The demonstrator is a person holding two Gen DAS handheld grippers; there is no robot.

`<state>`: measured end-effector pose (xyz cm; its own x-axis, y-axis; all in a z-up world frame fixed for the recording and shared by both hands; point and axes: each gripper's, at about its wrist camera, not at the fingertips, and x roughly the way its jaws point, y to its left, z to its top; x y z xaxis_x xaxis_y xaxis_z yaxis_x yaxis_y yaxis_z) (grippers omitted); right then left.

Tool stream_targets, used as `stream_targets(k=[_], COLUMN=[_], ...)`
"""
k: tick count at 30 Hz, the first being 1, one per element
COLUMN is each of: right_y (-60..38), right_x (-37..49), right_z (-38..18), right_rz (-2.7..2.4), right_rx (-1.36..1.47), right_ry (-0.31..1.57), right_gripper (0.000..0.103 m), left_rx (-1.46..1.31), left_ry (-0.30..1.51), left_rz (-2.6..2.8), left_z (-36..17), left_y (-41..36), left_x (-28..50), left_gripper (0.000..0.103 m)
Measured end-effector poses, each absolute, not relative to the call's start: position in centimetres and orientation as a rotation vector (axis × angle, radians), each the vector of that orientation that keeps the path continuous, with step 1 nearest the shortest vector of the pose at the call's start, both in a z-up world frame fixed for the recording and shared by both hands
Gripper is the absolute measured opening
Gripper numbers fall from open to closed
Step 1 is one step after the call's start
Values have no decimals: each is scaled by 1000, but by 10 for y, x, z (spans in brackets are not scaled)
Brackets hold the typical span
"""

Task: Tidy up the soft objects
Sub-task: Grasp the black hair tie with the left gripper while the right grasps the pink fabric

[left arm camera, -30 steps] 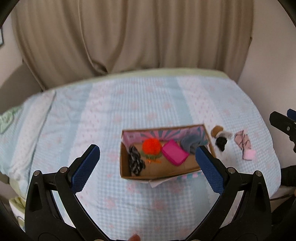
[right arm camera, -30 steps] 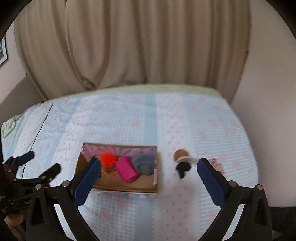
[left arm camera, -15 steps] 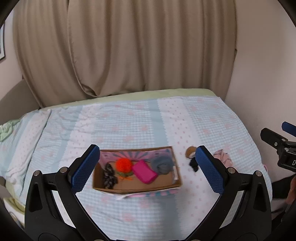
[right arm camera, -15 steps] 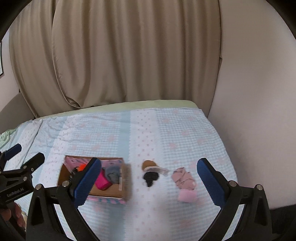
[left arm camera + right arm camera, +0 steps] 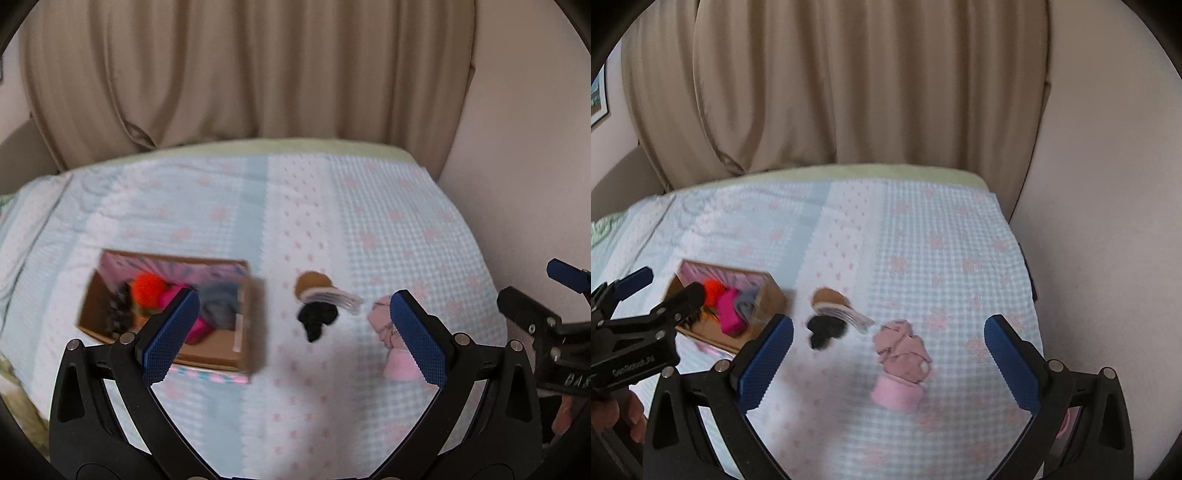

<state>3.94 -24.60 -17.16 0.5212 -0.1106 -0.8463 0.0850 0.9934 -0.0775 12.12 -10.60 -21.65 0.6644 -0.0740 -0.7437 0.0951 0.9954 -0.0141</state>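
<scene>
My left wrist camera looks forward and down over the bed toward the curtain, from well above. My right wrist camera faces the same way from further right. Both share the cardboard box and the pink sock bundle.

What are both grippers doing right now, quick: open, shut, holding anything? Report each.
Left gripper: open, holding nothing.
Right gripper: open, holding nothing, above the pink sock.
</scene>
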Motion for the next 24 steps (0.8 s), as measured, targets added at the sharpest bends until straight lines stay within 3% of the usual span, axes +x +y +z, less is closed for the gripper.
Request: stream_targets(k=[7,14,24], right_y=[-286,-305,-305], right_x=[48,63,76], right_z=[-250,-333,-415], right_rz=[-60,-36,-32], right_rx=[-34,1,28], right_ry=[1076,1149,1237], right_gripper=[103,103,103], left_rx=[73,64,89], left_ry=[927,1030,1108], left_rz=[-117,-68,-66], left_z=[-301,-391,-467], left_y=[-153,-152,-153], left_x=[163,210,241], left_gripper=[102,97,93])
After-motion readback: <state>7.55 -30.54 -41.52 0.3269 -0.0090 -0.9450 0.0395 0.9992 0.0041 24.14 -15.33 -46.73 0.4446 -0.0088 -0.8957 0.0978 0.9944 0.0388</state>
